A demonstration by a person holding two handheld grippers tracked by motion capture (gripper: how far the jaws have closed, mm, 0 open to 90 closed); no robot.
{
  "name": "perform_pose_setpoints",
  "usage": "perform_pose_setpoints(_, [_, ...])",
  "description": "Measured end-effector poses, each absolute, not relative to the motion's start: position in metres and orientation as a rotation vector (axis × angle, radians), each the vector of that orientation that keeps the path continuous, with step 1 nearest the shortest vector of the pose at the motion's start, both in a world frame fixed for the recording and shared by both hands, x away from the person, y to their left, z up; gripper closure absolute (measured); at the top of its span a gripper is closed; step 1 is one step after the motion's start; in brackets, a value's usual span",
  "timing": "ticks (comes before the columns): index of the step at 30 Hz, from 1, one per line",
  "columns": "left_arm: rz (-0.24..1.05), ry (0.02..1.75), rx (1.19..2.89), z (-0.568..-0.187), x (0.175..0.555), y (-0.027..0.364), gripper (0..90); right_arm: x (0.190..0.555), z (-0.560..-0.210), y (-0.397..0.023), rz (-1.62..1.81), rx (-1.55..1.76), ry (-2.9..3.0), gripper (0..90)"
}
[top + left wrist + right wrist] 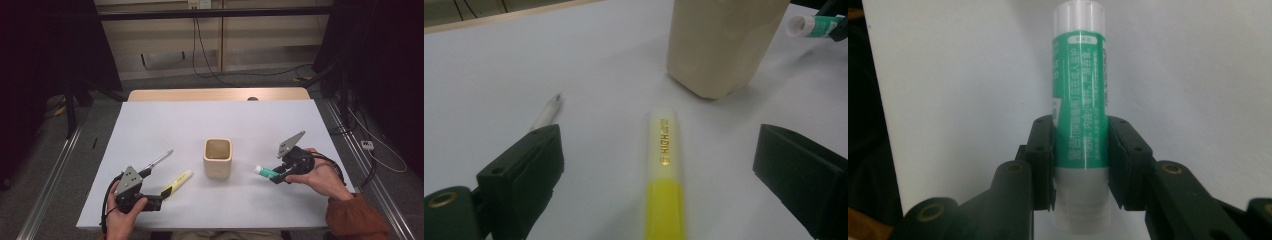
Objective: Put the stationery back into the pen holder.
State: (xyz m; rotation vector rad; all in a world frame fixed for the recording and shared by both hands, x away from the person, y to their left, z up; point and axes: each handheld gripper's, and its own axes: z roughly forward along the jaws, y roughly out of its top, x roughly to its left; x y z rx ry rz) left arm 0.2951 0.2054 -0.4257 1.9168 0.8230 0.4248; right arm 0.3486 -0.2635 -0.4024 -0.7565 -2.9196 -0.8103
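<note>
A green glue stick (1081, 110) with a white cap is clamped between the jaws of my right gripper (1081, 162); in the high view the right gripper (279, 176) holds the glue stick (265, 172) just right of a beige square cup (218, 157). My left gripper (159, 200) is open low at the near left, its jaws on either side of a yellow highlighter (664, 172) lying flat on the table, not touching it. The highlighter (177, 181) points toward the cup (722, 40). A silver pen (159, 161) lies to its left, and the pen (546, 111) shows past my left jaw.
The white tabletop (215, 117) has a wooden strip along its far edge. Cables run over the floor beyond the table. Dark stands and curtains flank both sides.
</note>
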Motion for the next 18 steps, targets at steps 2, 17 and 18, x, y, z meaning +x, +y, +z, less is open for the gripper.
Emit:
perform_pose_setpoints(2, [0.441, 0.825, 1.920, -0.425, 0.295, 0.204, 5.6, 0.347, -0.403, -0.258, -0.823, -0.740, -2.910, 65.9])
perform_pose_setpoints(17, [0.428, 0.799, 1.991, -0.428, 0.294, 0.187, 5.9, 0.336, -0.404, -0.215, -0.877, -0.605, -2.874, 65.9])
perform_pose_setpoints(18, [0.423, 0.782, 2.006, -0.428, 0.293, 0.185, 6.2, 0.335, -0.405, -0.212, -0.868, -0.600, -2.883, 65.9])
